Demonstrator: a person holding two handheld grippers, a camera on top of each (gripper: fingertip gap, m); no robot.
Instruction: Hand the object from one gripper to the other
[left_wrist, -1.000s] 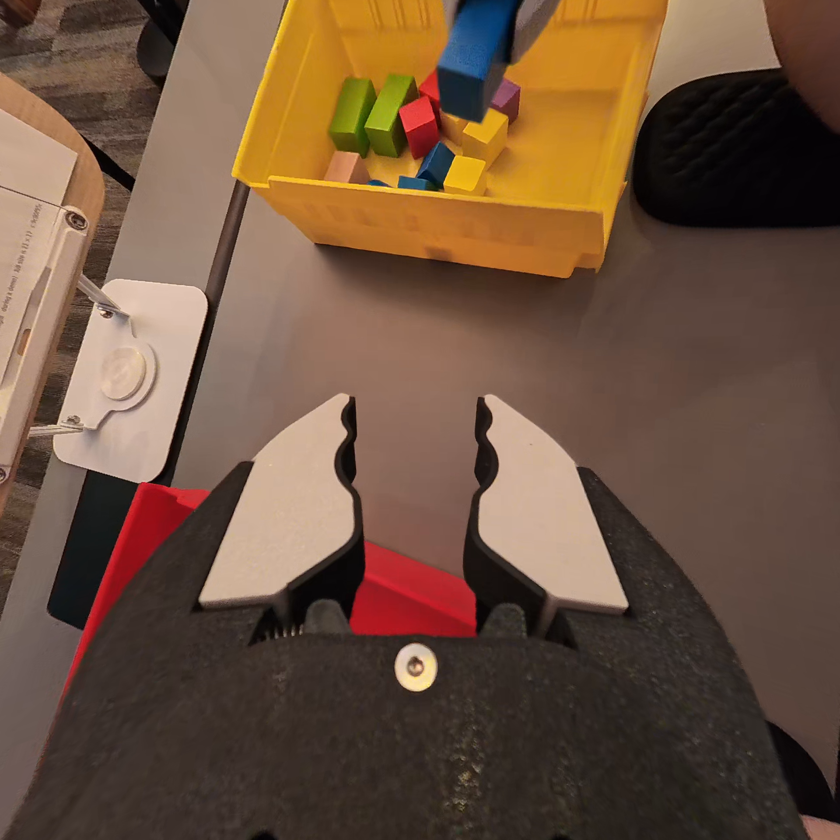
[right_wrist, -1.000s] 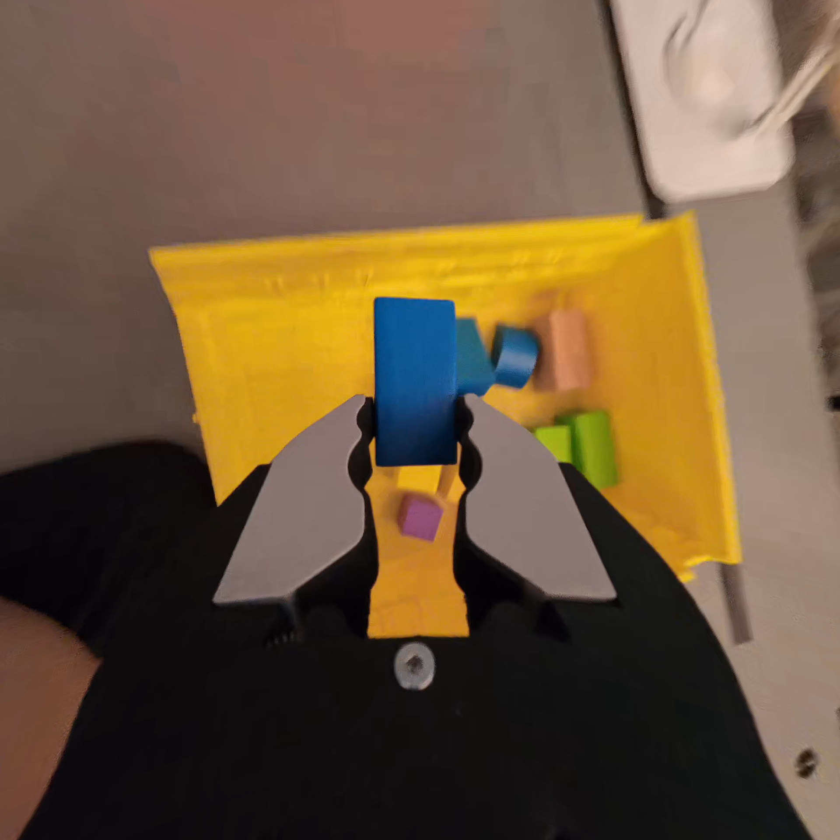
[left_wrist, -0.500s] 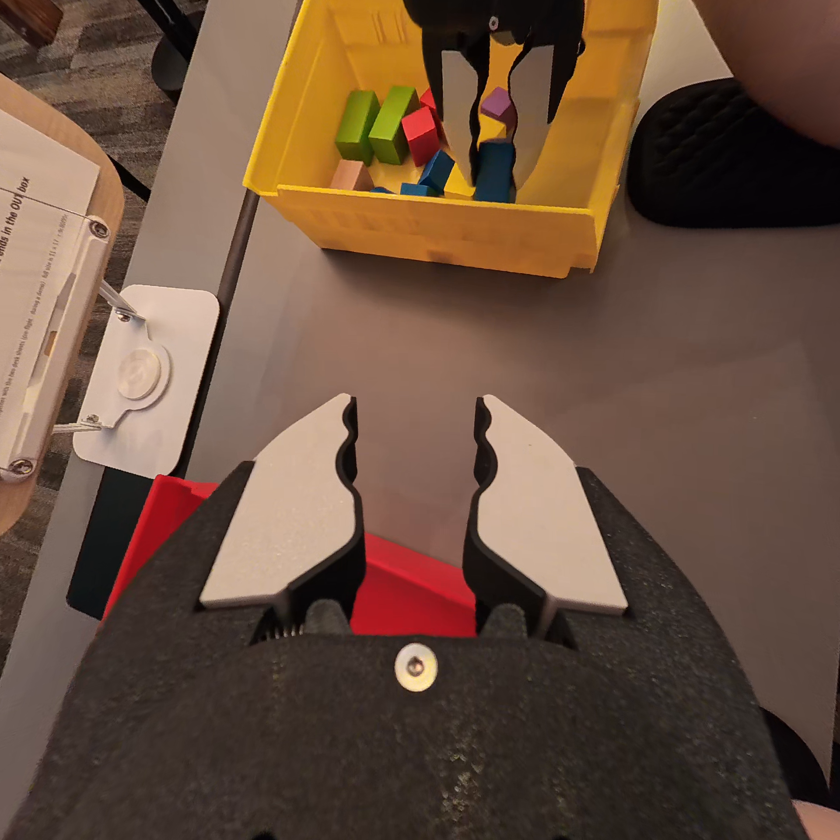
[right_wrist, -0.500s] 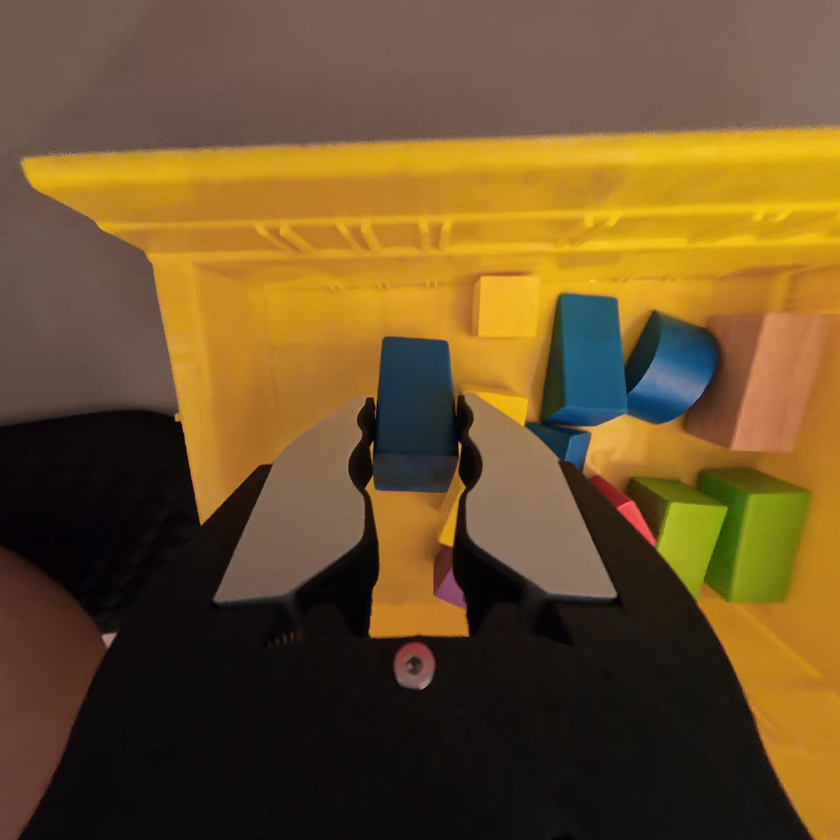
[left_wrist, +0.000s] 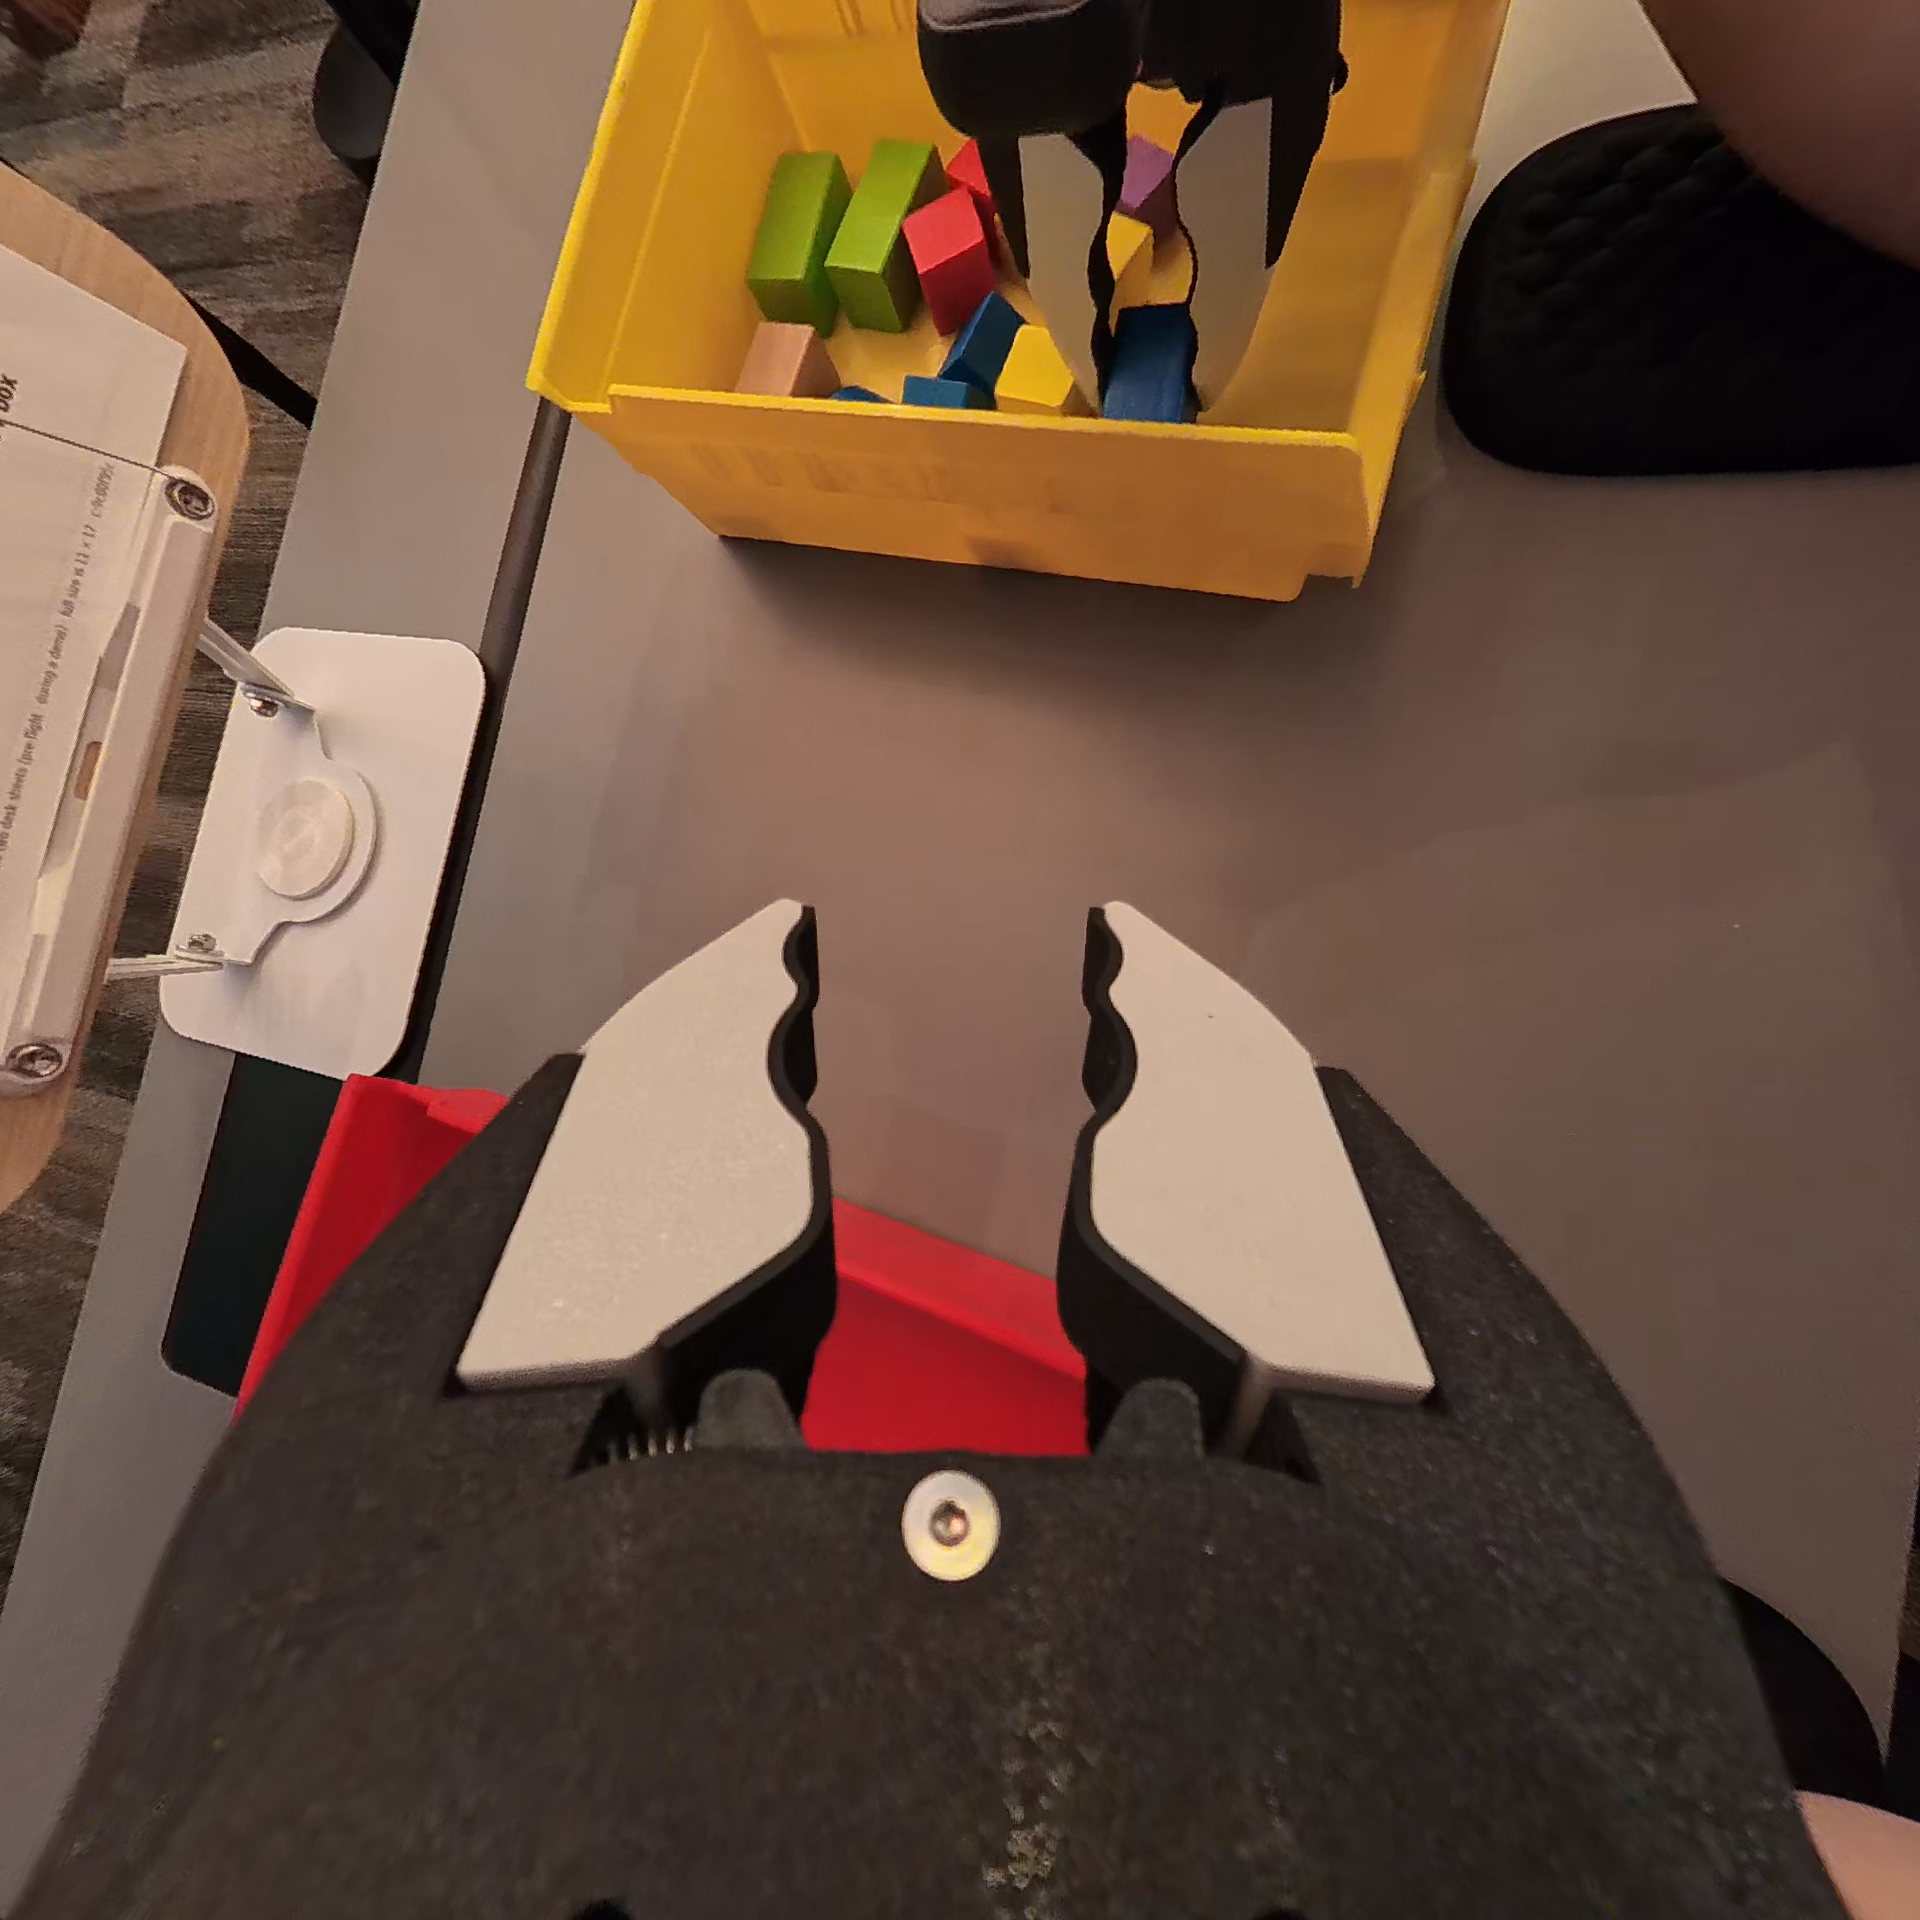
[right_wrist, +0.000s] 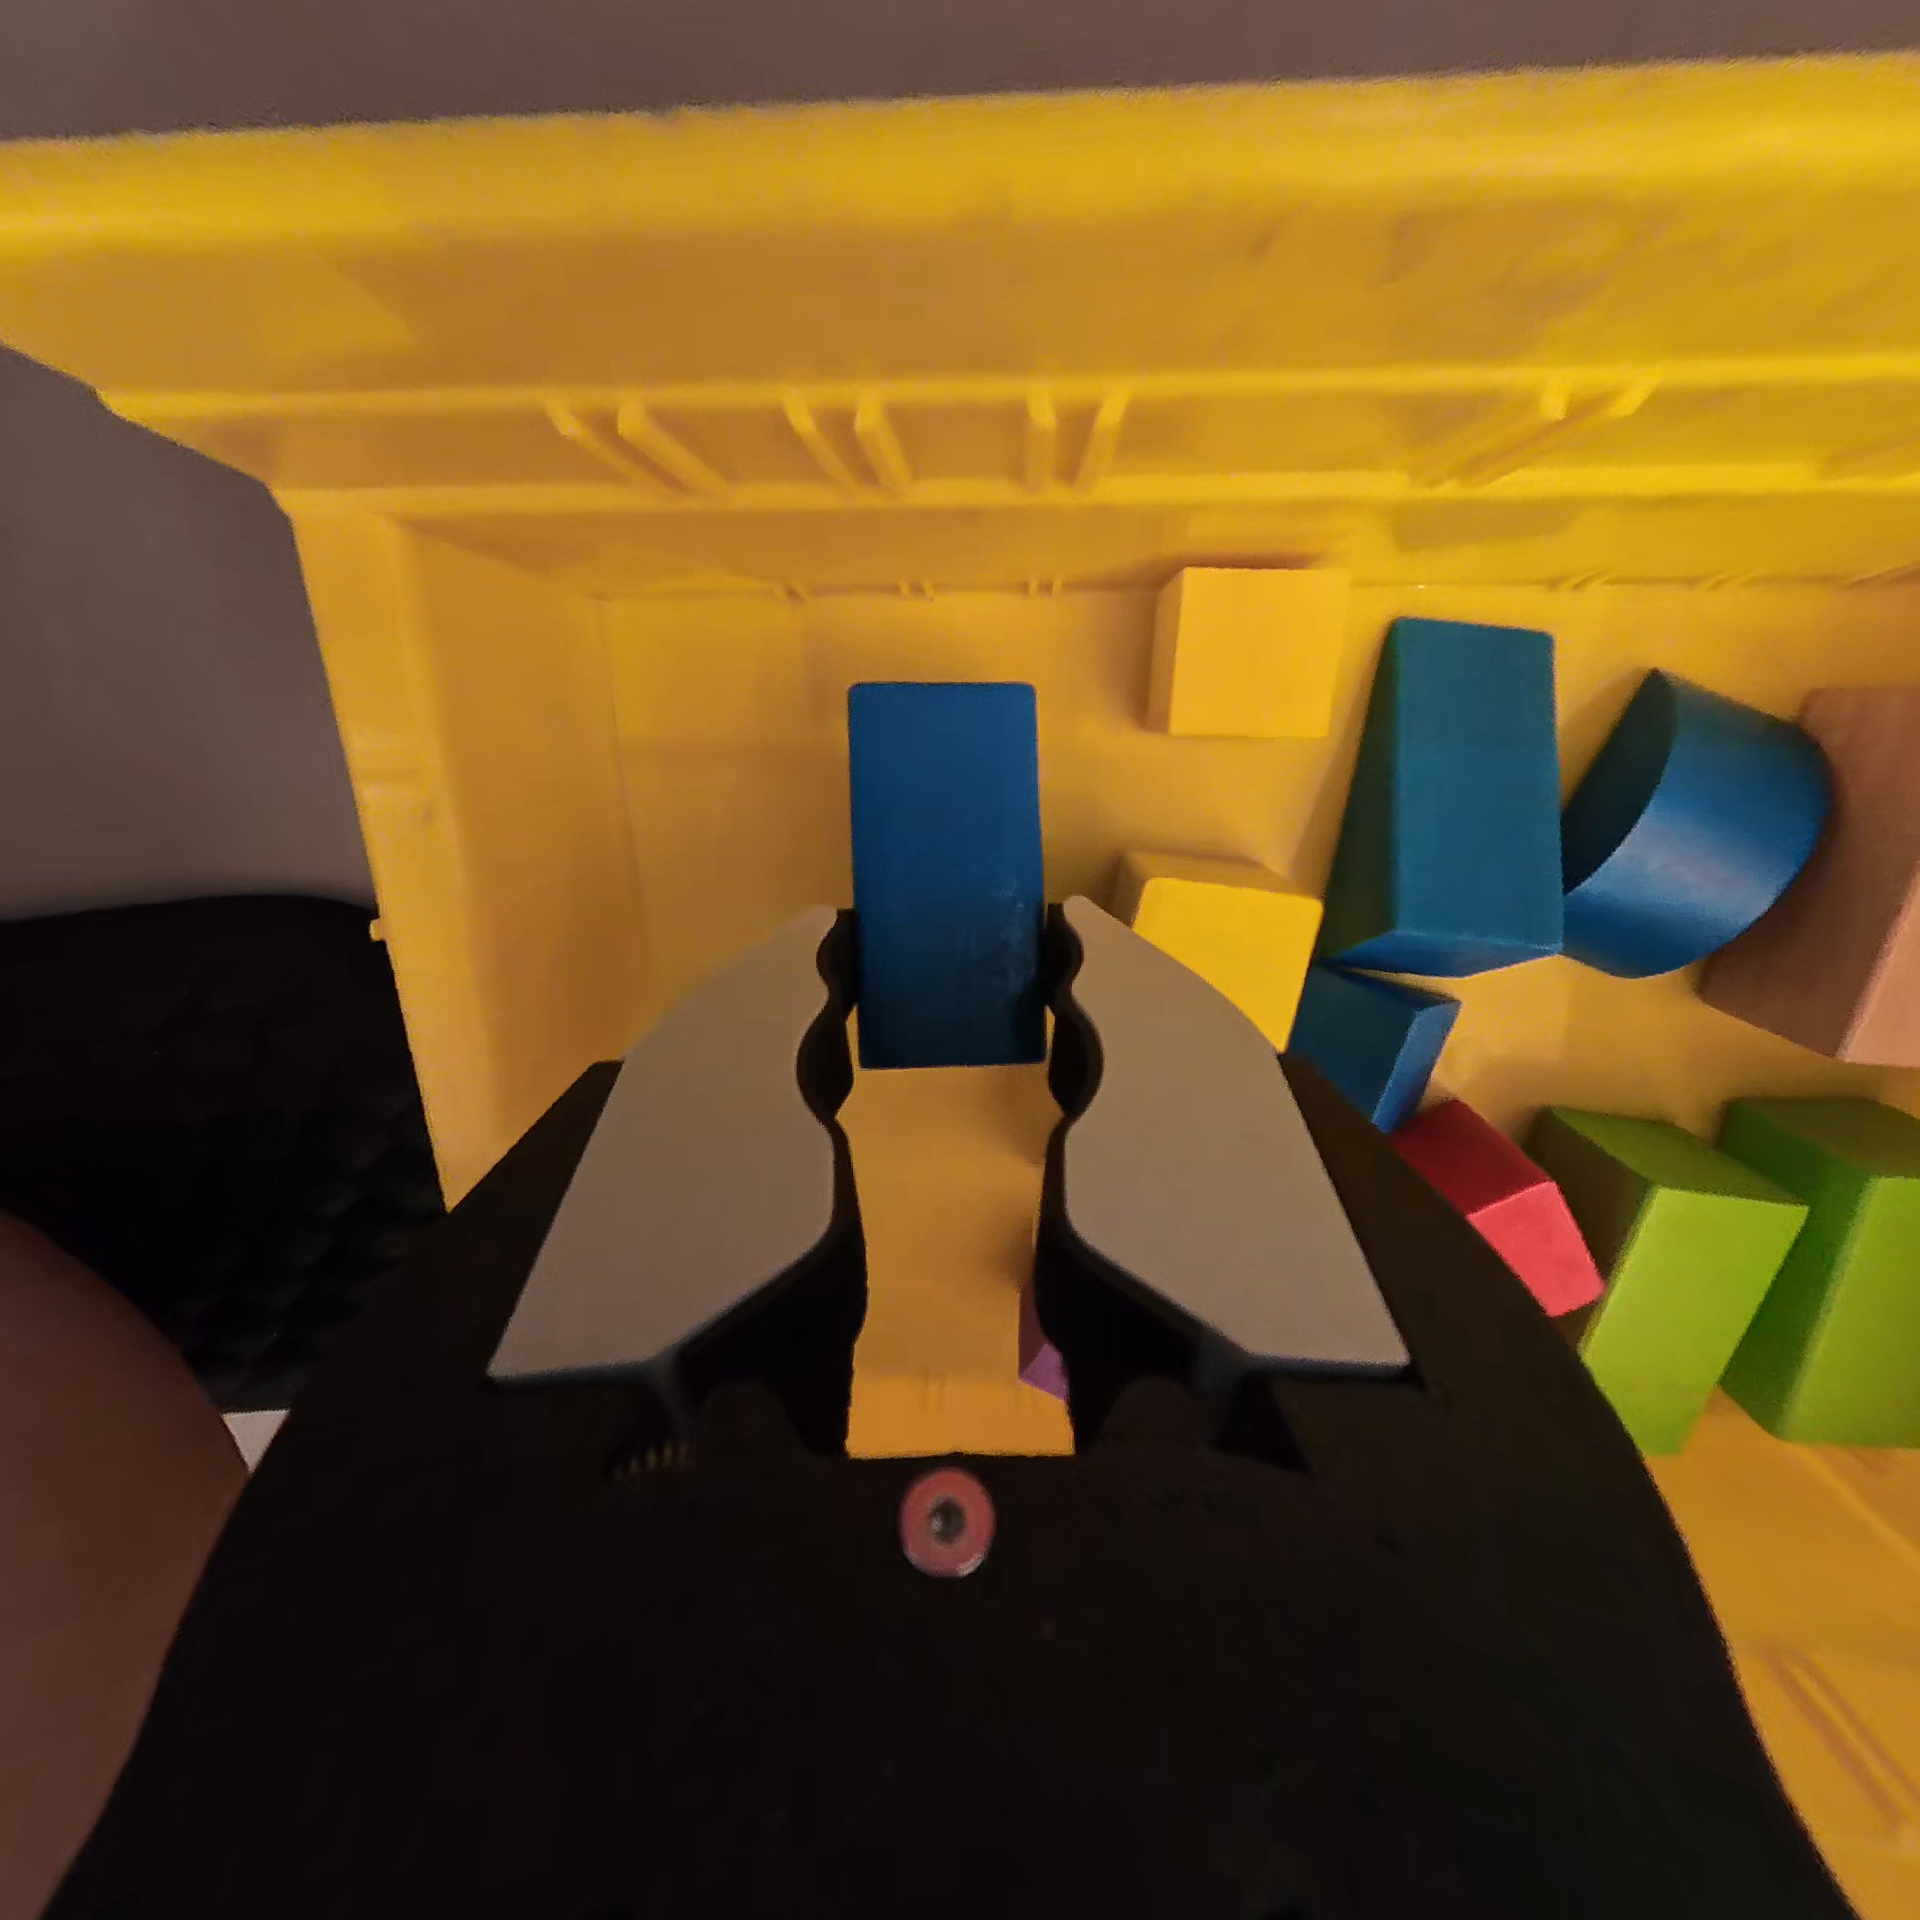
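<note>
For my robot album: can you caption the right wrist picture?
Right gripper fingers pinch a blue block inside the yellow bin.

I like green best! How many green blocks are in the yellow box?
2. Both green blocks lie side by side at the yellow box's left end, beside a red block. More could hide underneath.

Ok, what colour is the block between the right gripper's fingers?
Blue. The block shows best in the right wrist view, down inside the yellow bin.

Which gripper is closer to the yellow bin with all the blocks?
Right. The right gripper reaches down inside the yellow bin, its fingers around a blue block. The left gripper hovers open over the grey table, well short of it.
</note>
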